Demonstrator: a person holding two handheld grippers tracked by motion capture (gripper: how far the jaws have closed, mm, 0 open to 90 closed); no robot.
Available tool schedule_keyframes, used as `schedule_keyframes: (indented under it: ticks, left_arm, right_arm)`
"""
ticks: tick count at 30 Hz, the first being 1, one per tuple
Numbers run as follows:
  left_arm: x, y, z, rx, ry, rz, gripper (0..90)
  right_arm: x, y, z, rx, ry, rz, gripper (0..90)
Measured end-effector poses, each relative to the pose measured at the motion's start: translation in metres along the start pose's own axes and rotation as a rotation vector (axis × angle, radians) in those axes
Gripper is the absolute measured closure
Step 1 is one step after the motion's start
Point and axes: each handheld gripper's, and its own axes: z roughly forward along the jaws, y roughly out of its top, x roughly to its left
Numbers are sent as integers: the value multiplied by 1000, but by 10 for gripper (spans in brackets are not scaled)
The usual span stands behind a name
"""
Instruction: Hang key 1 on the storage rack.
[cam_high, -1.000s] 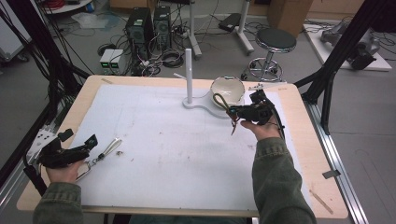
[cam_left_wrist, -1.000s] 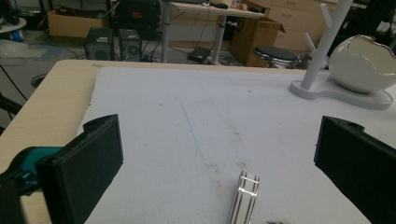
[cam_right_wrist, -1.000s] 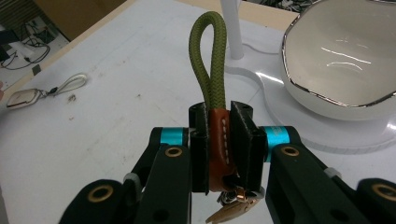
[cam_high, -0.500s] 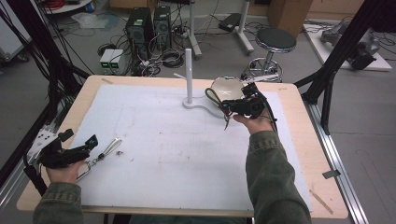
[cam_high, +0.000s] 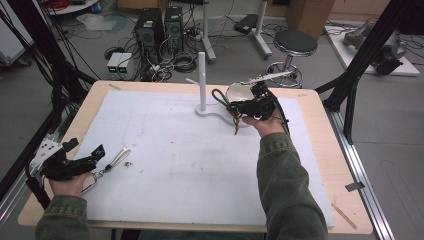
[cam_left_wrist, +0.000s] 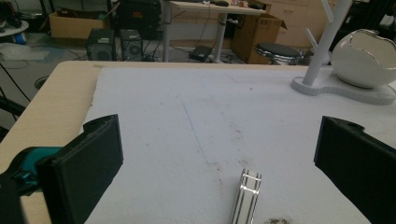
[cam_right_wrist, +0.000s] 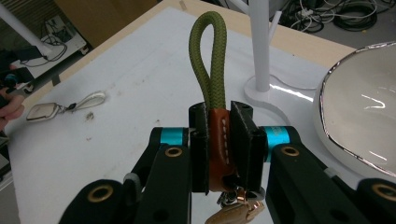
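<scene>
The left gripper (cam_high: 97, 152) is held wide open with nothing between its jaws, low over the mat (cam_high: 175, 165) just short of the silver clip (cam_left_wrist: 246, 196). The right gripper (cam_right_wrist: 219, 121) is clamped on the strap (cam_right_wrist: 212, 88) at its leather wrap, loop end pointed up along the jaws toward the stand (cam_right_wrist: 261, 51) beside the bowl (cam_right_wrist: 364, 121). The loop could be snagged on a peg or slipped from the thin grip if swung.
</scene>
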Motion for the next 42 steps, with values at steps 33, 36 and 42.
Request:
schedule_keyframes:
  ticks: [33, 36, 42]
  left_arm:
    - [1, 0, 1, -3, -4, -6, 17]
    - [1, 0, 1, -2, -3, -6, 17]
    - [1, 0, 2, 0, -7, -10, 17]
  right_arm:
    - [-4, 43, 26, -33, 42, 18, 778]
    - [-5, 47, 29, -39, 46, 20, 778]
    - [-7, 48, 36, -33, 39, 23, 778]
